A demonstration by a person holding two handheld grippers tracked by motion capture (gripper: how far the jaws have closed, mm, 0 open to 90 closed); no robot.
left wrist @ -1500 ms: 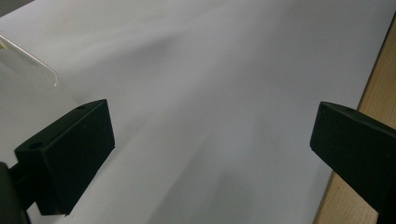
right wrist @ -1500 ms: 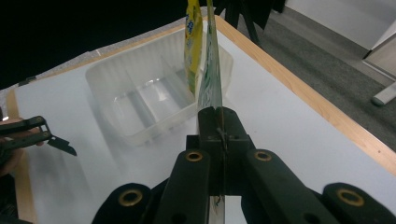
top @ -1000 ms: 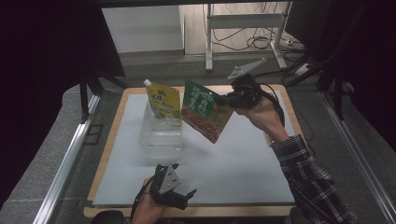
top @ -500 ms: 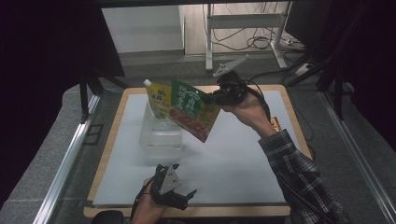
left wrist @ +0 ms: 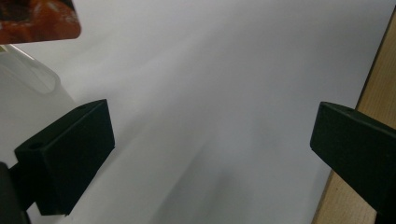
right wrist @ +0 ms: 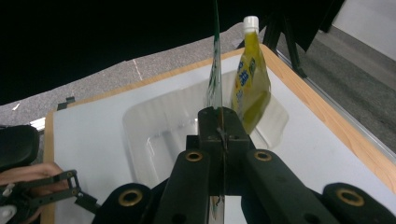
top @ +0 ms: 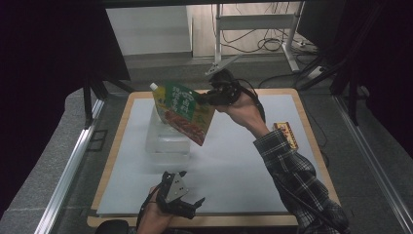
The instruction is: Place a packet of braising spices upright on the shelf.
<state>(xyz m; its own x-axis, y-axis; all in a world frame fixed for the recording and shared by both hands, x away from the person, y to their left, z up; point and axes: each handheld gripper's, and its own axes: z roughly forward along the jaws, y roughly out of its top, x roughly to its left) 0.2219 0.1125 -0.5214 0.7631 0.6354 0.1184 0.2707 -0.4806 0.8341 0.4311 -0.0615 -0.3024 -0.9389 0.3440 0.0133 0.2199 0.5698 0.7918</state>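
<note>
The green pouch (top: 184,111) was held in the air by the right gripper (top: 208,95), whose jaws were fully closed on the pouch's thin right edge. The pouch hung tilted over the clear tub (top: 167,141), which stood on the white mat (top: 243,165) towards the far left. A yellow spouted pouch (right wrist: 251,84) with a white cap was already standing in the tub, leaning against its far wall.

For this step to be done well, the green pouch would be brought squarely over the free space of the tub, turned until its lower edge was level, and lowered beside the yellow pouch without knocking it over. The grip would be released only once the lower edge was resting on the tub floor.

The left gripper (top: 187,203) rested near the front edge of the mat, its jaws wide apart and holding nothing.

Print was visible on the green pouch, with a picture of reddish food, but the writing could not be read. Blue lettering on the yellow pouch was also illegible. A small box (top: 286,133) lay on the table (top: 311,146) at the right, its label too small to read.
</note>
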